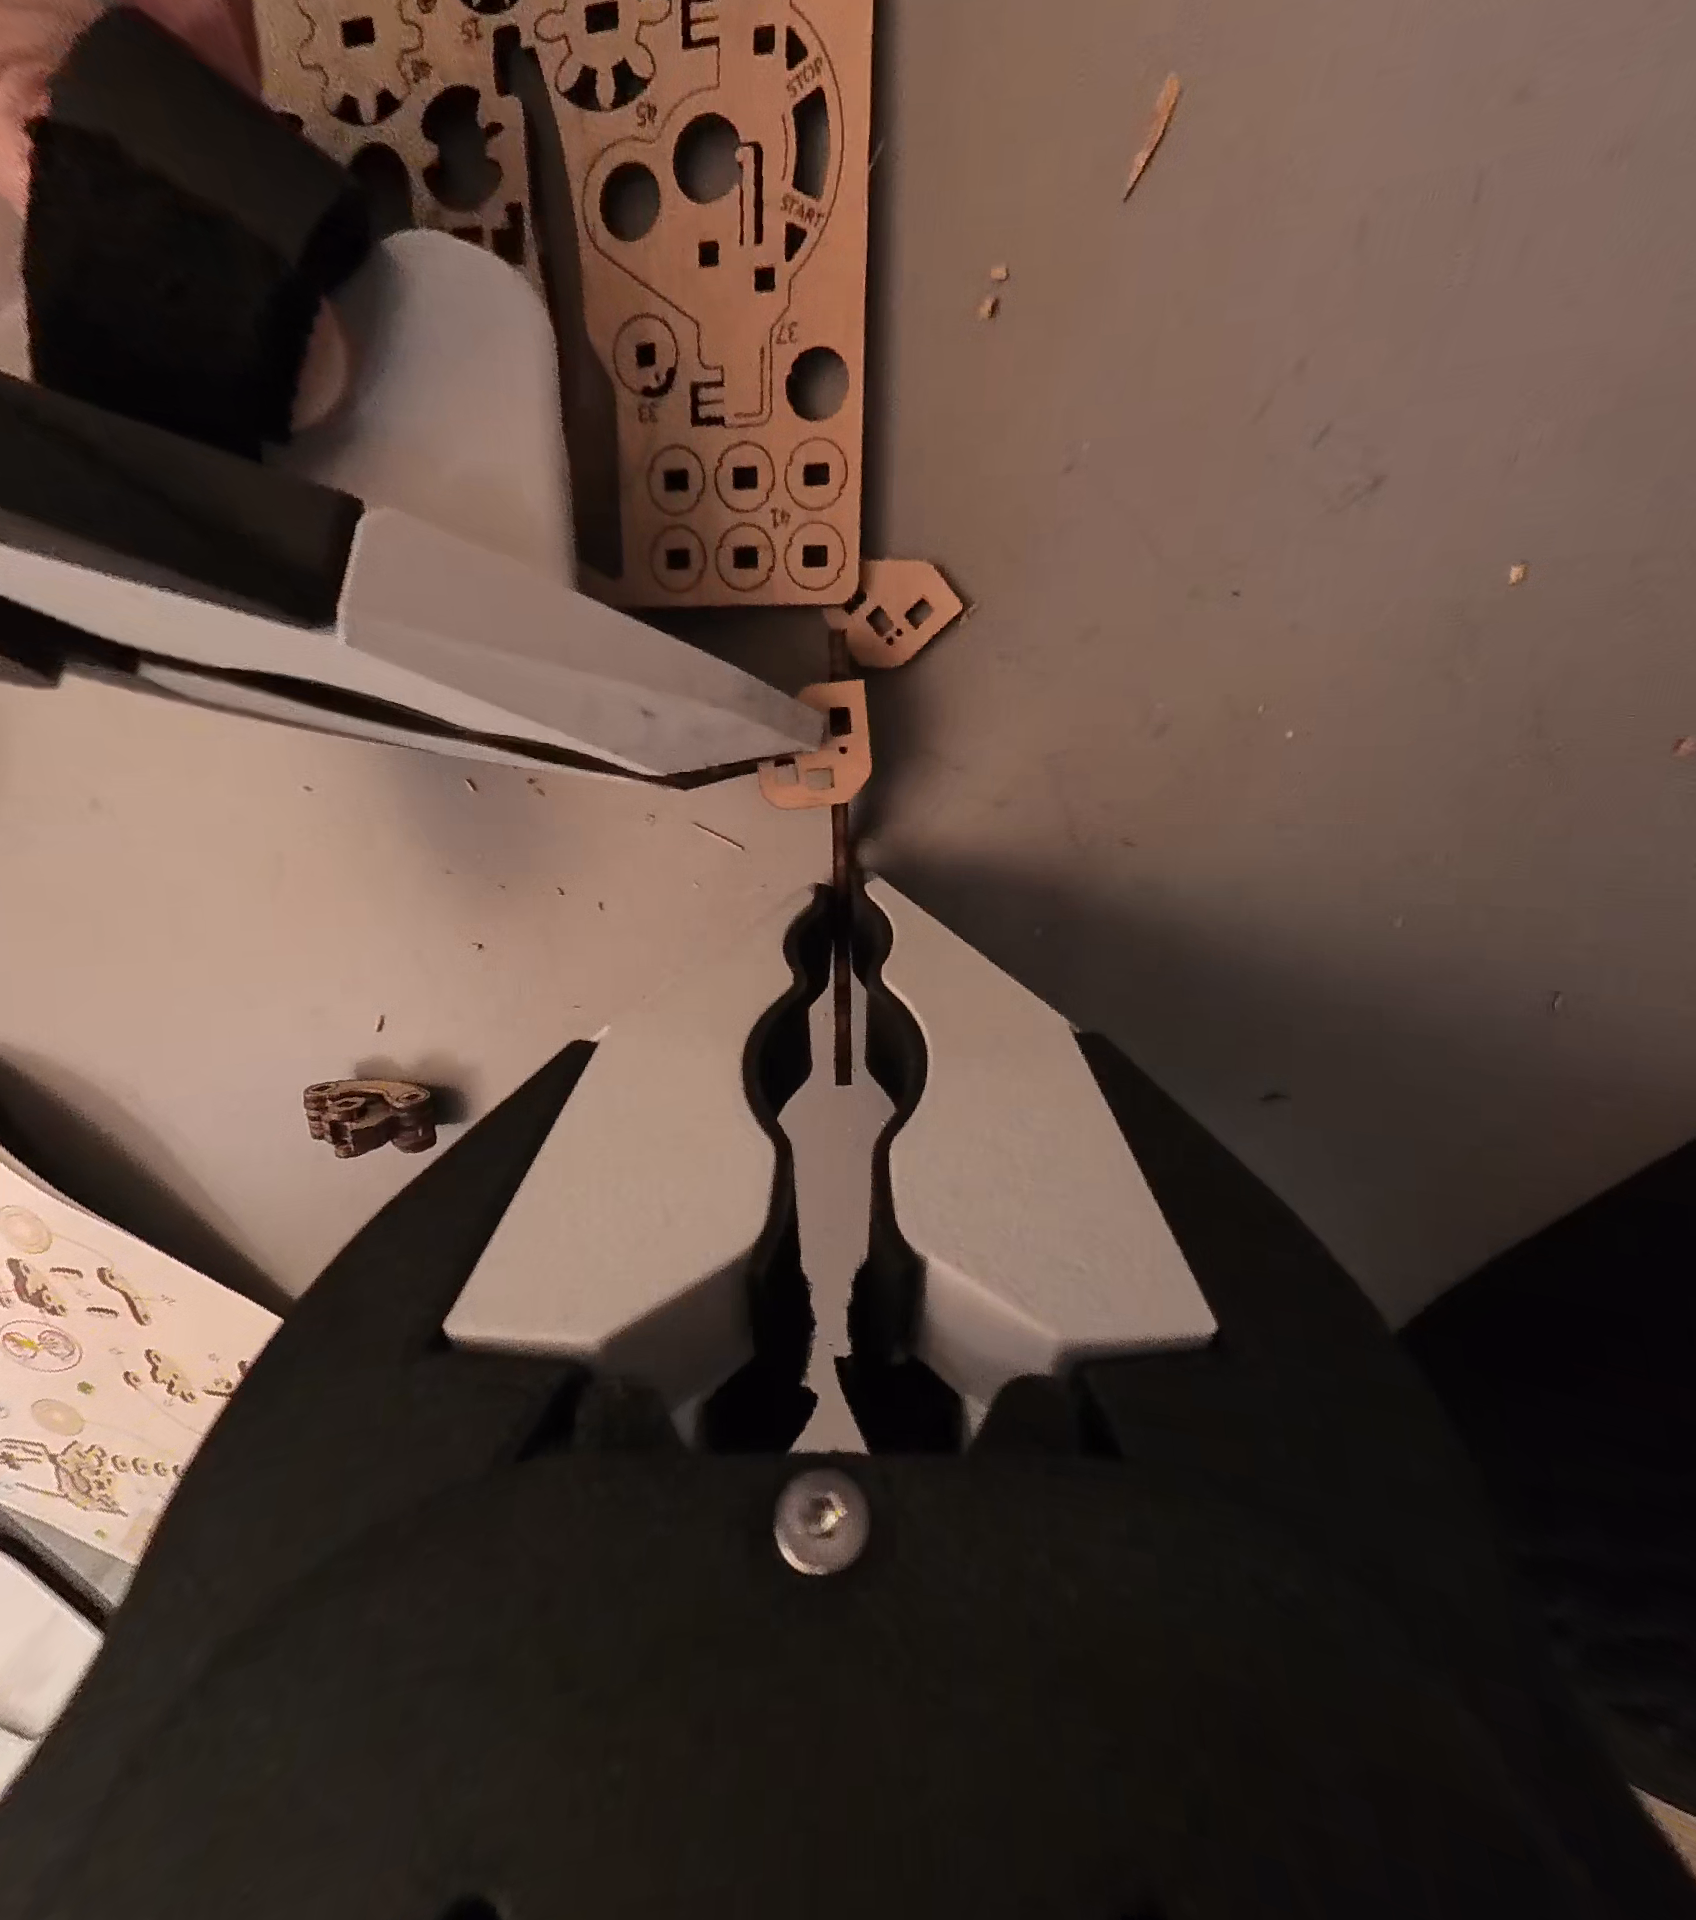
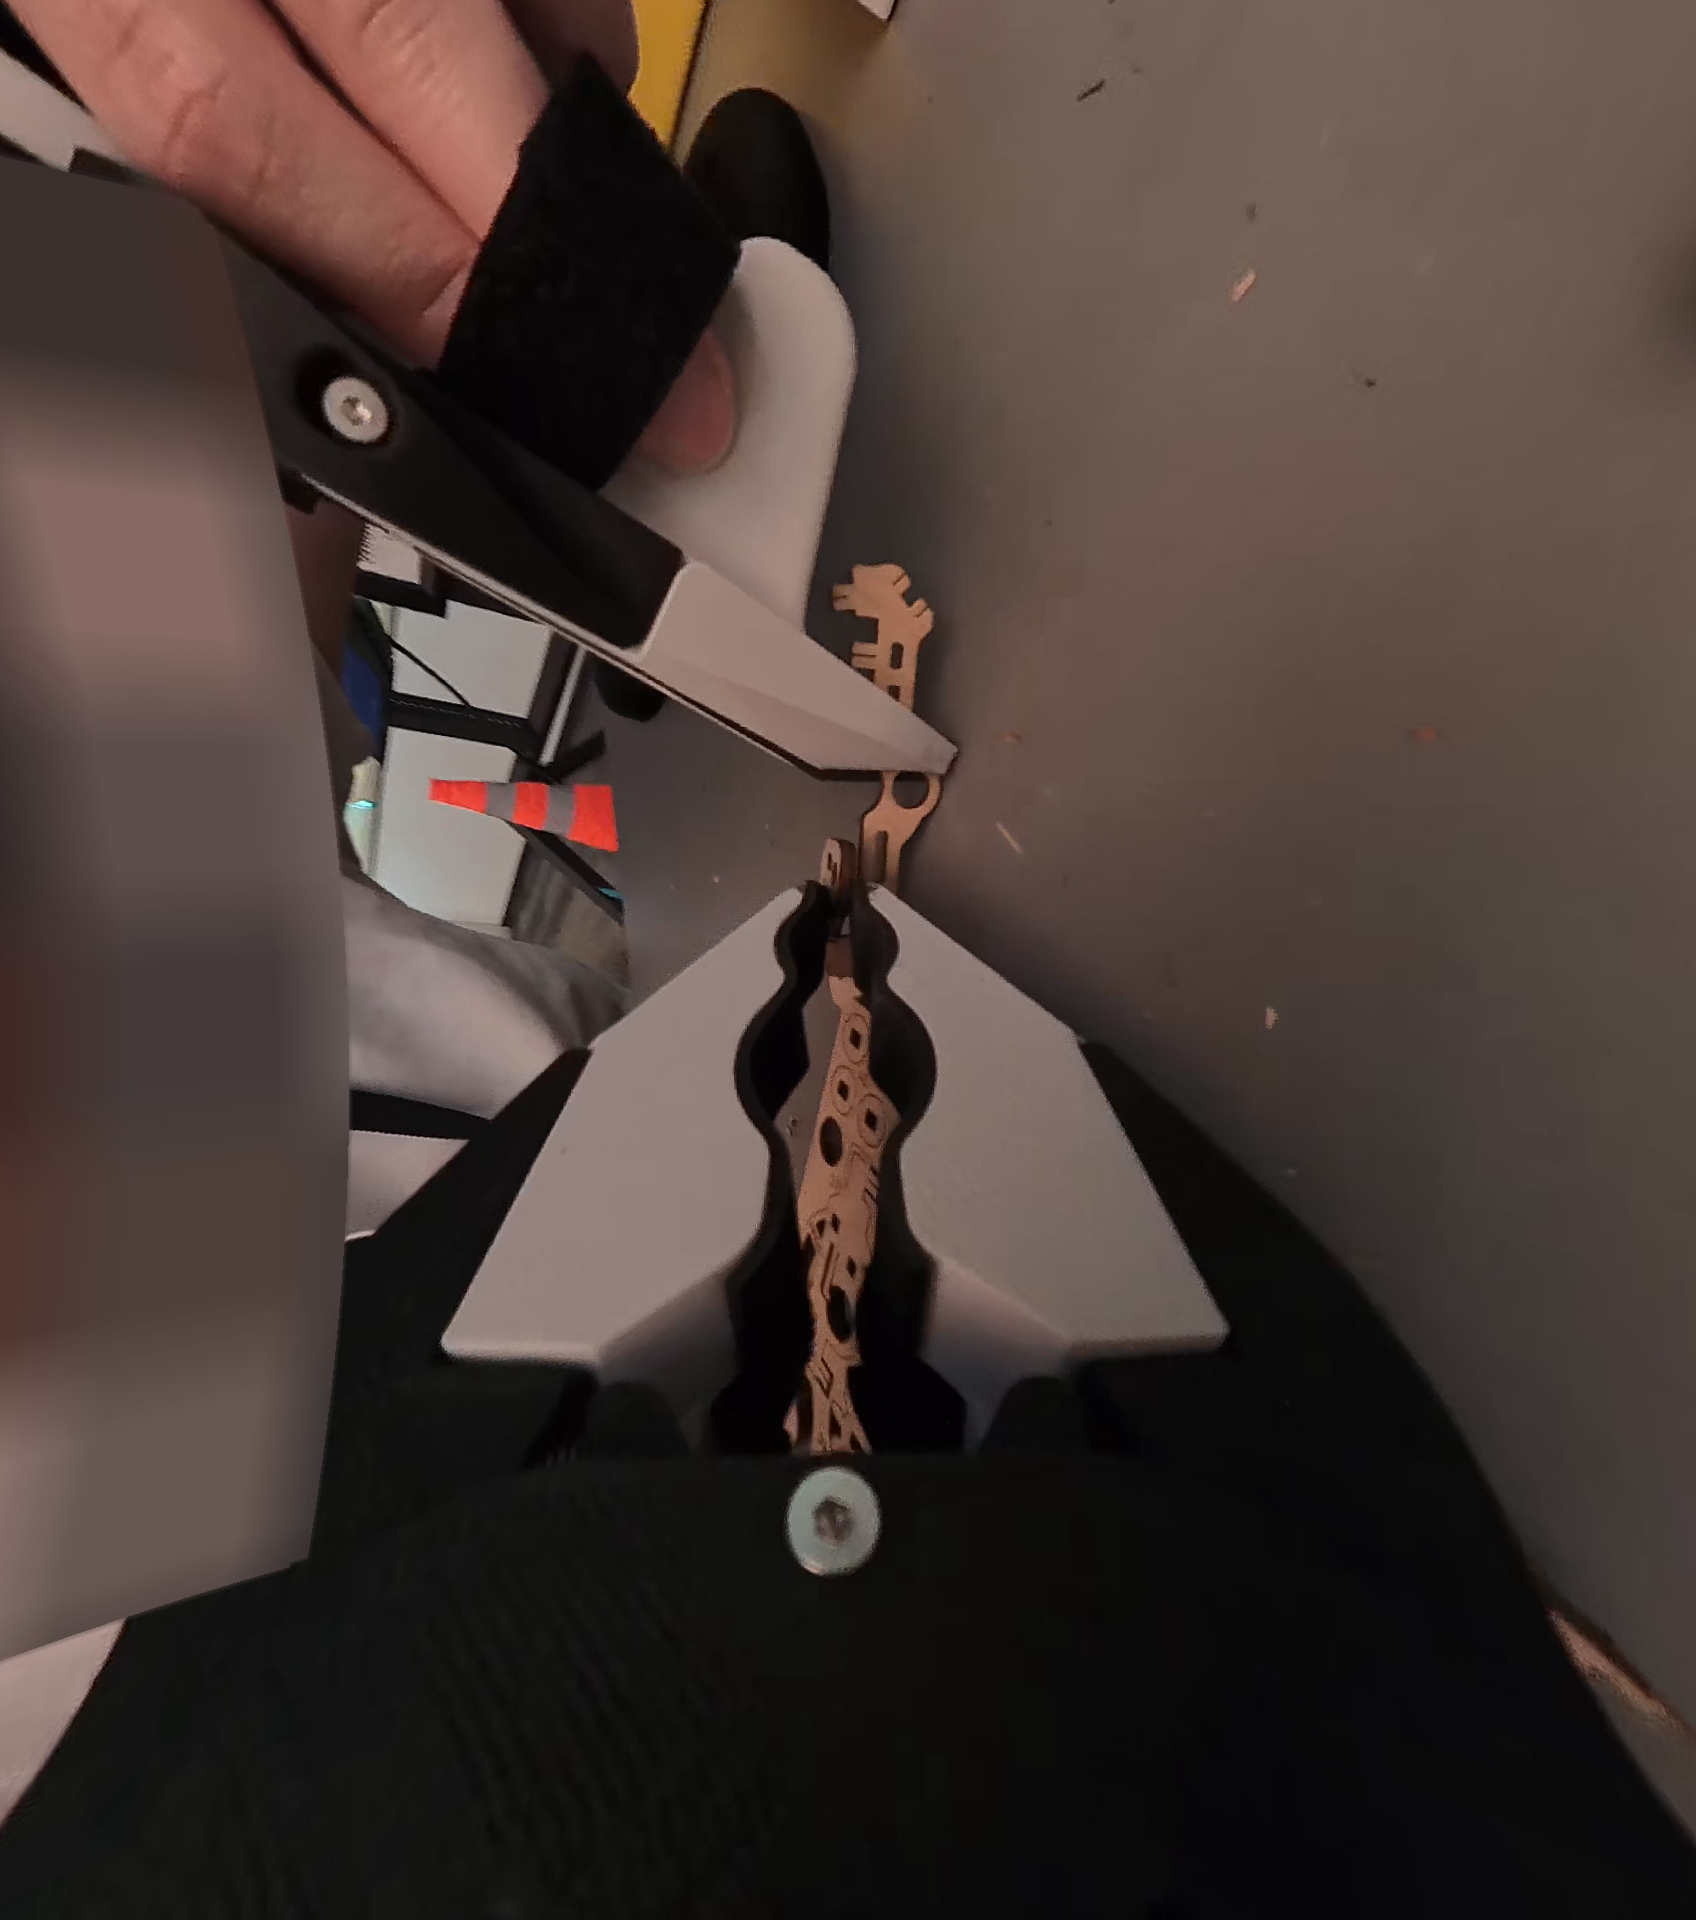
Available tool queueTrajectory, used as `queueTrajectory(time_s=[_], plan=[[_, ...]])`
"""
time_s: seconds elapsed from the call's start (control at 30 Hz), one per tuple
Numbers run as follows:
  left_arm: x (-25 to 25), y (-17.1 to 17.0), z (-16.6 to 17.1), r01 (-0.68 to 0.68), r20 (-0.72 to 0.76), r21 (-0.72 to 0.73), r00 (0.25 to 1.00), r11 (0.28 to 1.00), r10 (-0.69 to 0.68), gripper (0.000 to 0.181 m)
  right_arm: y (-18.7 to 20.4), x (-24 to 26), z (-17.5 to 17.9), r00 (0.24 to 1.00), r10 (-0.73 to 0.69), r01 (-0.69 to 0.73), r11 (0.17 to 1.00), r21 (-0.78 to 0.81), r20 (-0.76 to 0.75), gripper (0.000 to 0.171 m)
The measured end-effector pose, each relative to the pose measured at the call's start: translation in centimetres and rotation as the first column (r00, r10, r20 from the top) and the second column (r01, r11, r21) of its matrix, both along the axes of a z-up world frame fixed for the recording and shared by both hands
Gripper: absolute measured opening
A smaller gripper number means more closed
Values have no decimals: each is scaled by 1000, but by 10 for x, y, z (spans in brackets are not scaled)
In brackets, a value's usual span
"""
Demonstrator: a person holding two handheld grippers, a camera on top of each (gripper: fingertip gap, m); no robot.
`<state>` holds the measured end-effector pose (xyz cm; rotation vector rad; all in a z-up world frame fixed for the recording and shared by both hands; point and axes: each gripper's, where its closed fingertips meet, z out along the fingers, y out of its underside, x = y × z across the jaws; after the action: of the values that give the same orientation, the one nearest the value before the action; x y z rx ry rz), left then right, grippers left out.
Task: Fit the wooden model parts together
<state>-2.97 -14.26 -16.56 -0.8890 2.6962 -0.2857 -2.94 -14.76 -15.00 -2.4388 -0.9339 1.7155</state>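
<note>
Just off the bottom corner of the parts sheet [image 1: 750,312], above the table [image 1: 1343,520]: left gripper [image 1: 842,894] clamped on a wooden strip [image 1: 839,831], right gripper [image 1: 790,756] pinching a slotted tab [image 1: 818,748] onto it. Could easily snap the strip or twist the tab loose if pushed crooked.

Left gripper [image 1: 839,904] pinches a thin wooden strip [image 1: 840,852] edge-on. Right gripper [image 1: 802,753] grips a small slotted wooden piece [image 1: 823,753] against it, below a laser-cut plywood sheet [image 1: 719,312].
</note>
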Motion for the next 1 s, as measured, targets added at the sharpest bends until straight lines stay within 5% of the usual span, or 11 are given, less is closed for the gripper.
queueTrajectory(time_s=[0.47,0.73,1.0], plan=[[5,0,1,-135,-30,-120,991,984,133,9,-5,0,-8,1000,-15,14,999,43,14,2],[8,2,1,-144,-30,-139,990,980,141,9,0,2,1,995,-87,84,994,-67,-44,2],[5,1,3,-252,-250,-256,950,933,188,8,9,12,8,997,-73,72,996,45,17,1]])
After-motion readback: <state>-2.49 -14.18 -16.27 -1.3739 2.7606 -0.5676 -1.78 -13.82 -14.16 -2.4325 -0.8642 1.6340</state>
